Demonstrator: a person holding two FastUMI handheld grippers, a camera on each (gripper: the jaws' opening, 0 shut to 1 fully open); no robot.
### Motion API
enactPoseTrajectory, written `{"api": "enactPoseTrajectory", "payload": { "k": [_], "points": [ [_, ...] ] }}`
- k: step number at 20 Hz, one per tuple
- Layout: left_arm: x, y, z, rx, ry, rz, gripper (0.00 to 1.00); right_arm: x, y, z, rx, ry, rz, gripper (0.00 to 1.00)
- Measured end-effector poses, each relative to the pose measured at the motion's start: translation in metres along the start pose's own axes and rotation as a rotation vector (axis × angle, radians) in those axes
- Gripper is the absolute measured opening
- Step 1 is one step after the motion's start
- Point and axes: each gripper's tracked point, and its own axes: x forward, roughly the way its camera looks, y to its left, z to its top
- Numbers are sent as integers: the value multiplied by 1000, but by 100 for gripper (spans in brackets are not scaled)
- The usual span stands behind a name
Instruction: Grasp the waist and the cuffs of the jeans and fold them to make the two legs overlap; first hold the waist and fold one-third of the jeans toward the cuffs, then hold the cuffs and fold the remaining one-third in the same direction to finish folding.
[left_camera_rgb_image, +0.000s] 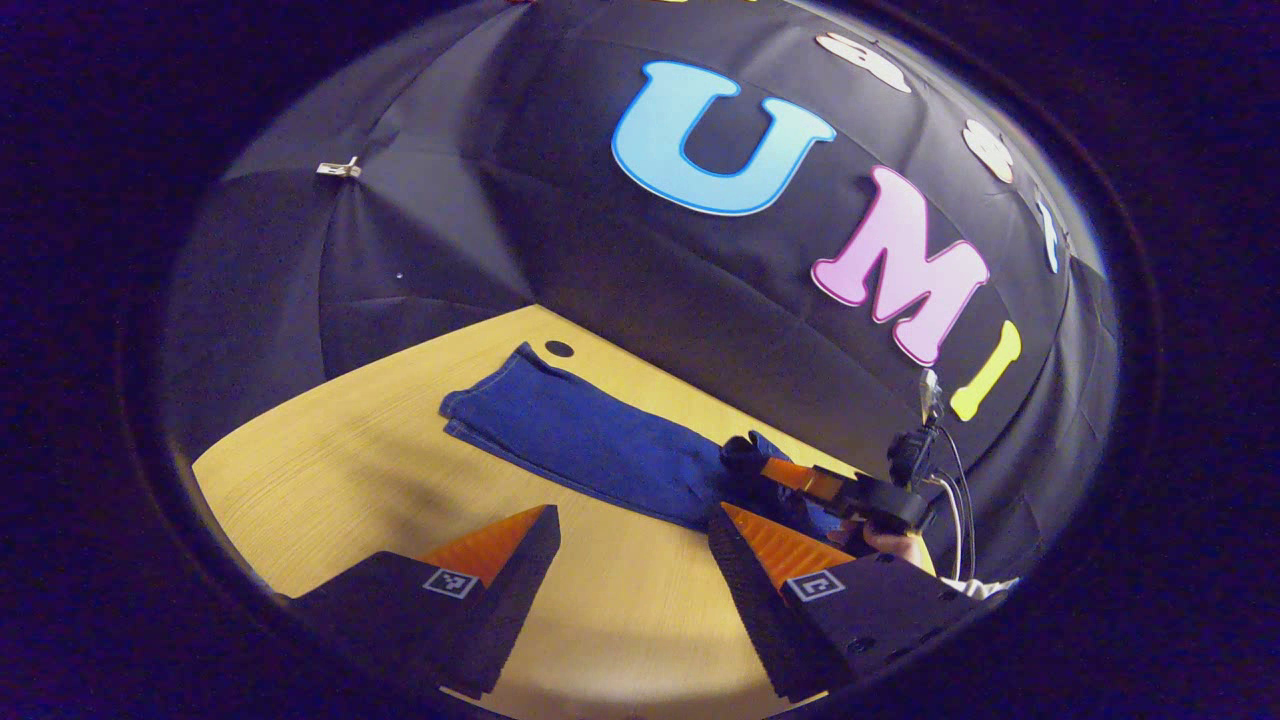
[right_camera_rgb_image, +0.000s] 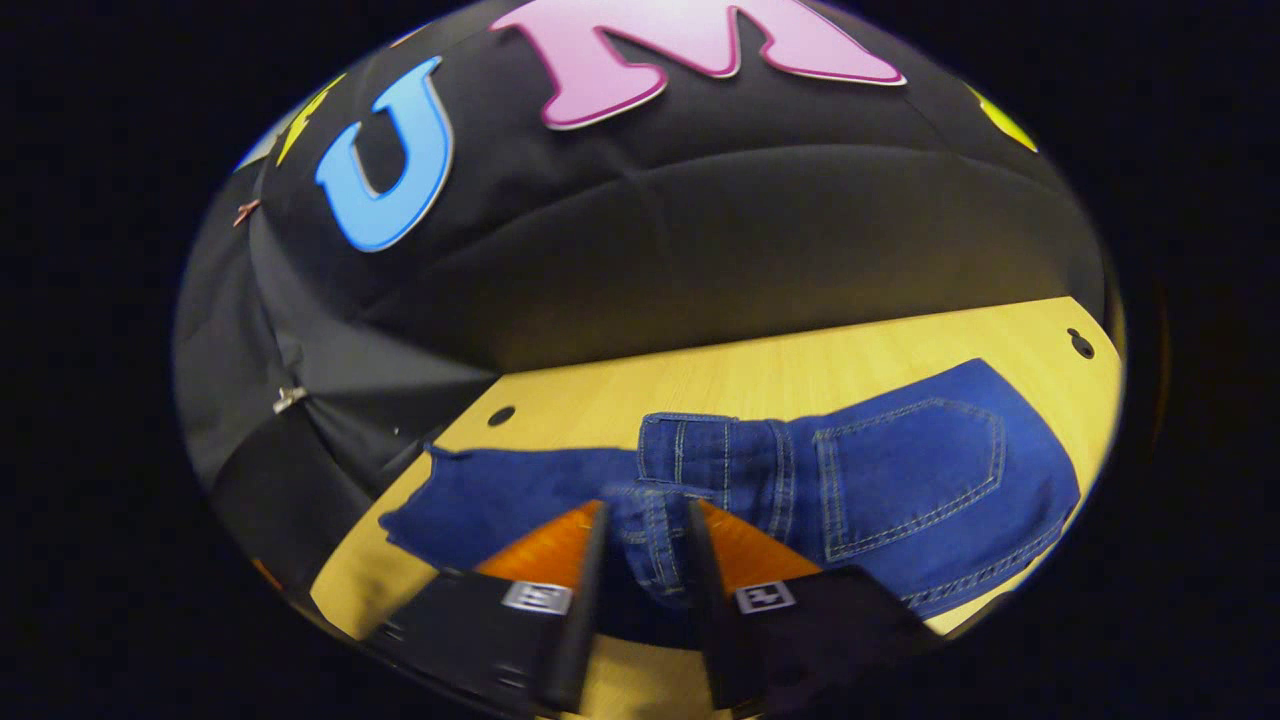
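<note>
Left gripper view, left to right: metal clip on the black cloth booth wall, light wooden table with a round hole near its far edge, dark blue denim jeans lying flat on the table, legs stacked and running toward the cuff end at the far left. Left gripper hovers over bare table just in front of the jeans, fingers spread wide, nothing between them, released. At the right end of the jeans the right gripper sits at the denim, a hand behind it and cables trailing off. Right gripper view, left to right: cuff end of the jeans at left, table hole behind it, waistband with belt loops in the middle, back pocket with pale stitching at right, second hole at the far right edge of the table. Right gripper is clenched on the waistband, both fingers pressing a bunched fold of denim between them. Waist end looks lifted slightly off the table at the grip; cannot tell how far.
</note>
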Motion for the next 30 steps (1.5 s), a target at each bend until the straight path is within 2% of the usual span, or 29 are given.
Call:
{"api": "enactPoseTrajectory", "payload": {
  "k": [1, 2, 4, 5, 8, 12, 14, 15, 16, 18, 20, 23, 24, 25, 26, 27, 28, 30],
  "points": [
    [8, 11, 8, -17, -21, 20, 96, 8, 3, -8, -32, -10, 6, 70],
    [19, 22, 14, -33, -41, 50, 96, 1, -11, 7, -69, -26, -4, 98],
    [46, 52, 29, -66, -72, 129, 96, -14, -23, 24, -122, -83, -23, 98],
    [59, 68, 36, -84, -83, 178, 96, -16, -8, 15, -130, -115, -30, 98],
    [99, 110, 47, -126, -103, 285, 96, -29, -12, 24, -140, -185, -52, 98],
    [145, 149, 52, -126, -101, 387, 96, -46, -31, 24, -181, -238, -119, 97],
    [158, 169, 45, -98, -72, 475, 96, -67, -45, 19, -180, -241, -146, 98],
    [161, 178, 41, -84, -61, 512, 89, -76, -51, 17, -173, -237, -154, 97],
    [166, 180, 38, -81, -53, 523, 96, -83, -56, 15, -167, -233, -162, 97],
    [180, 177, 24, -110, -18, 504, 96, -91, -69, 6, -160, -210, -186, 97],
    [181, 177, 22, -55, -9, 553, 98, -98, -77, -4, -154, -183, -193, 97],
    [187, 172, 12, 40, 29, 600, 89, -101, -89, -18, -156, -142, -206, 98],
    [188, 173, 11, 59, 39, 607, 81, -102, -92, -21, -161, -132, -211, 98],
    [189, 173, 12, 60, 42, 615, 78, -103, -95, -26, -166, -118, -216, 98],
    [191, 173, 10, 62, 39, 621, 83, -103, -98, -30, -169, -107, -219, 98],
    [187, 174, 9, 55, 33, 625, 82, -105, -101, -33, -168, -100, -222, 98],
    [192, 171, 10, 26, 16, 601, 62, -106, -103, -34, -162, -96, -222, 98],
    [198, 165, 10, -20, -5, 546, 40, -109, -105, -36, -154, -93, -225, 98]
  ]
}}
